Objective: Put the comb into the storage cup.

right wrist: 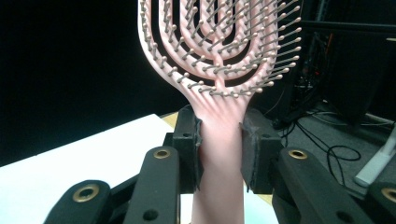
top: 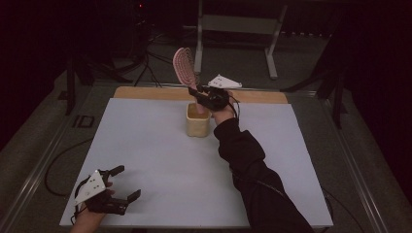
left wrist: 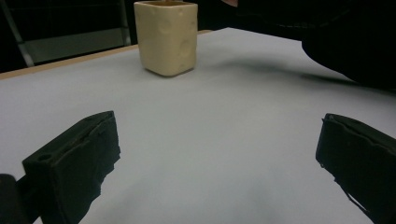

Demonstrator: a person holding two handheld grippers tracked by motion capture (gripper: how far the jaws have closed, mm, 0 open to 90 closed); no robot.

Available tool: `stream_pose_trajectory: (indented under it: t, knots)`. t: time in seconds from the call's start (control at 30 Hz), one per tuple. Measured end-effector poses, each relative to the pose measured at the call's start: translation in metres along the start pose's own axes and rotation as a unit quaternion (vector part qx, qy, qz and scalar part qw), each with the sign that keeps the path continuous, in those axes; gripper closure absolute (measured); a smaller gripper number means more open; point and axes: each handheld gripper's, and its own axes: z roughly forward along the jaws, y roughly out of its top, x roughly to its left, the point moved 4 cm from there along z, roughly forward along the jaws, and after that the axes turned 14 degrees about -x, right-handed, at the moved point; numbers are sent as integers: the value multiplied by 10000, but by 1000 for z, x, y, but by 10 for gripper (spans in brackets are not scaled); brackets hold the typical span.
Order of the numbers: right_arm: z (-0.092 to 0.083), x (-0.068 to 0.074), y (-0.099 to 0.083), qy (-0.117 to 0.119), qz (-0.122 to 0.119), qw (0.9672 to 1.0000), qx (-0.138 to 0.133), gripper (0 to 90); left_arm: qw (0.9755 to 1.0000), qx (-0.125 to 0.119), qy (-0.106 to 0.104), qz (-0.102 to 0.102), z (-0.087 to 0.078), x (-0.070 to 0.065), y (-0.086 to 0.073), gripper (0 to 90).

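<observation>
Right gripper view | right tongs (right wrist: 219, 144) clamp pink vented bristle hairbrush (right wrist: 219, 60)

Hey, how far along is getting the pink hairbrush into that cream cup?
Done: the right gripper is shut on the hairbrush at its neck and holds it upright, bristle head up, right above the cup.
In hand: the handle points down toward the cup's mouth; whether it is inside I cannot tell.
Left: lower it in and let go. The left gripper sits open near the table's front edge.
</observation>
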Motion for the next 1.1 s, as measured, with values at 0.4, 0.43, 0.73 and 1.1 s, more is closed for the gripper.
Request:
stream_pose_trajectory:
  t: [0.4, 0.43, 0.73, 1.1]
  knots:
    - [-2, -5, -20, 9, 107, 9999, 70, 705, 10000, 17, -16, -21, 1, 0, -1, 0]
    - [-3, -5, -22, 27, 85, 9999, 83, 705, 10000, 18, -17, -21, 1, 0, -1, 0]
    - [-10, -4, -32, 158, -47, 9998, 126, 703, 10000, 36, -13, -27, 1, 1, -2, 0]
    - [-10, 0, -38, 276, -116, 9991, 287, 699, 10000, 45, -11, -25, 1, 1, -2, 0]
